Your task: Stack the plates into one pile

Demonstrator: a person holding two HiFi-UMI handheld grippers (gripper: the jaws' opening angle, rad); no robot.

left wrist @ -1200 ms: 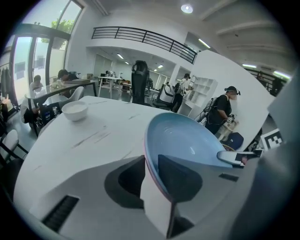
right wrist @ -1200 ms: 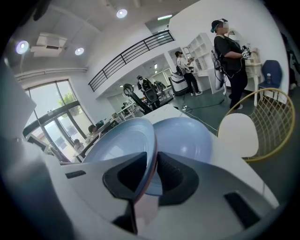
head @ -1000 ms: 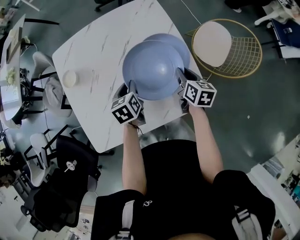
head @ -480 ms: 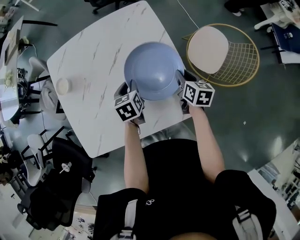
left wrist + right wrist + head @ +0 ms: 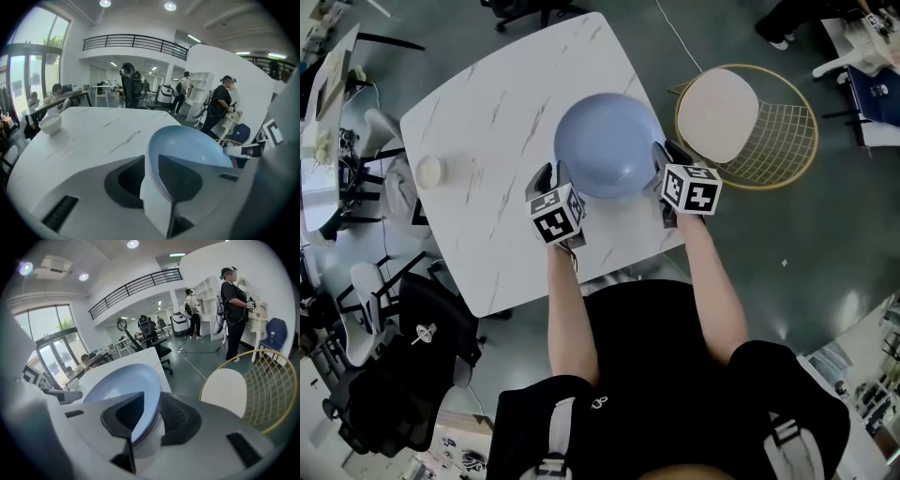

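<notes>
A pile of pale blue plates point(image 5: 607, 142) rests on the white marble table point(image 5: 497, 122), near its front edge. My left gripper point(image 5: 555, 176) is at the pile's left rim, and in the left gripper view the rim of the plates point(image 5: 187, 145) runs between its jaws, which are shut on it point(image 5: 150, 161). On the opposite rim is my right gripper point(image 5: 661, 159). Its jaws are opening, with the edge of the plates point(image 5: 119, 385) still between them point(image 5: 146, 401).
A small white bowl point(image 5: 429, 171) stands at the table's left edge. A gold wire chair with a white seat point(image 5: 745, 112) sits just right of the table. Black office chairs point(image 5: 394, 375) crowd the lower left. People stand by shelves point(image 5: 233, 301) in the background.
The top plate, held off-centre over the lower one a second ago, now sits squarely on it as one pile. Both grippers moved slightly forward with it.
</notes>
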